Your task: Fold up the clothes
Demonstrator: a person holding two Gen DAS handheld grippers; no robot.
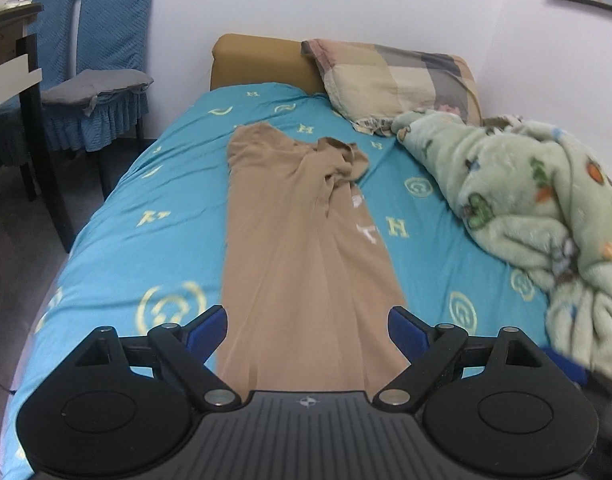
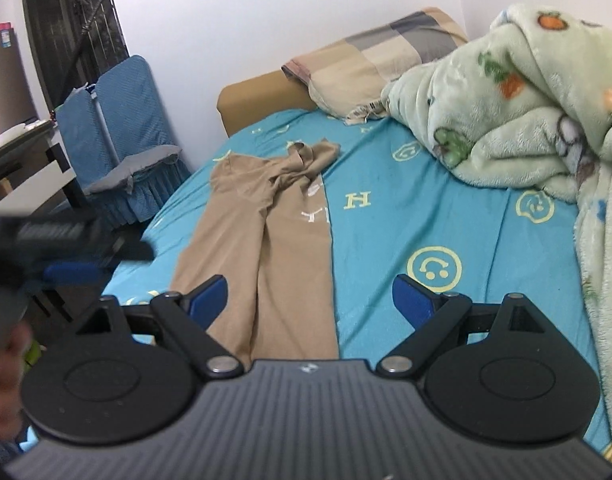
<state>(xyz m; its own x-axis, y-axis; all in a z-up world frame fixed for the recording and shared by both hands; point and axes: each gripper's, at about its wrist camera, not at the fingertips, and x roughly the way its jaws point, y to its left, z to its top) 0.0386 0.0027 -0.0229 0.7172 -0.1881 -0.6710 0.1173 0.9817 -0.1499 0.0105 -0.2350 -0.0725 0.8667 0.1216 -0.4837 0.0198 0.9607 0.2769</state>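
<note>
Left wrist view is showing me the tan shirt (image 1: pixel 298 240) lying lengthwise on the bed (image 1: pixel 106 240), sides folded in, collar bunched; crosswise folds are remaining. I'm holding left gripper (image 1: pixel 307 330) and right gripper (image 2: pixel 309 302) wide open, empty

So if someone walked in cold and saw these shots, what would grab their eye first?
Probably the tan shirt, folded into a long strip down the middle of the bright turquoise bedsheet. Next, the crumpled mint green fleece blanket heaped along the bed's right side, just below a patchwork pillow at the head. Both the left gripper and right gripper hang open, holding nothing.
</note>
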